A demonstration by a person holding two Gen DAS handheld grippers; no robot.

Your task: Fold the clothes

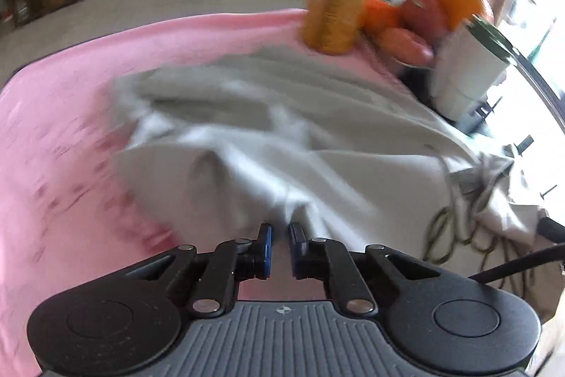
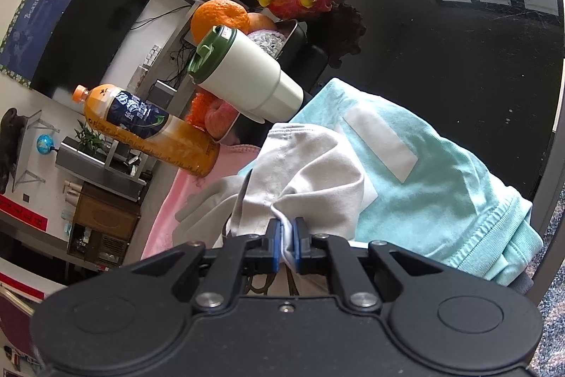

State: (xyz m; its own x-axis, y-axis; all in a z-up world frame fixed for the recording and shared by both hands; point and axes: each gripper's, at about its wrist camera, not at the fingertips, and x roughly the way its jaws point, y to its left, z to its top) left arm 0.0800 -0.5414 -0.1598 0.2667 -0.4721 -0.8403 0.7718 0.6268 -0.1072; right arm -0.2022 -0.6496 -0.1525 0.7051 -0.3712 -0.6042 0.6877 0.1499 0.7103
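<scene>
Surface: pink cloth [image 1: 70, 101] is spread over the near part of a dark glass table [image 2: 459, 59], with shelves and a wall screen seen beyond.
Task thing: a pale grey garment [image 1: 282, 136] is seen crumpled on the pink cloth, its bulk running from far left to near right, one end draped toward the table edge.
Right gripper [image 2: 286, 246]: jaws are nearly closed, and a white-edged fold of the grey garment is pinched between the blue pads; that corner is lifted clear.
Left gripper [image 1: 280, 251]: jaws are parted by a narrow gap; nothing is seen between them, though the left view is blurred.
Key relation: the garment lies straight ahead of the left gripper, just beyond its tips, so this arm is judged nearer the free edge.
Neighbours: a folded turquoise garment [image 2: 441, 172] lies right of the grey one; an orange drink bottle [image 2: 148, 129], a cream tumbler [image 2: 247, 76] and a tray of fruit [image 2: 296, 34] stand at the far side.
Risk: the bottle is judged close enough to be knocked.
</scene>
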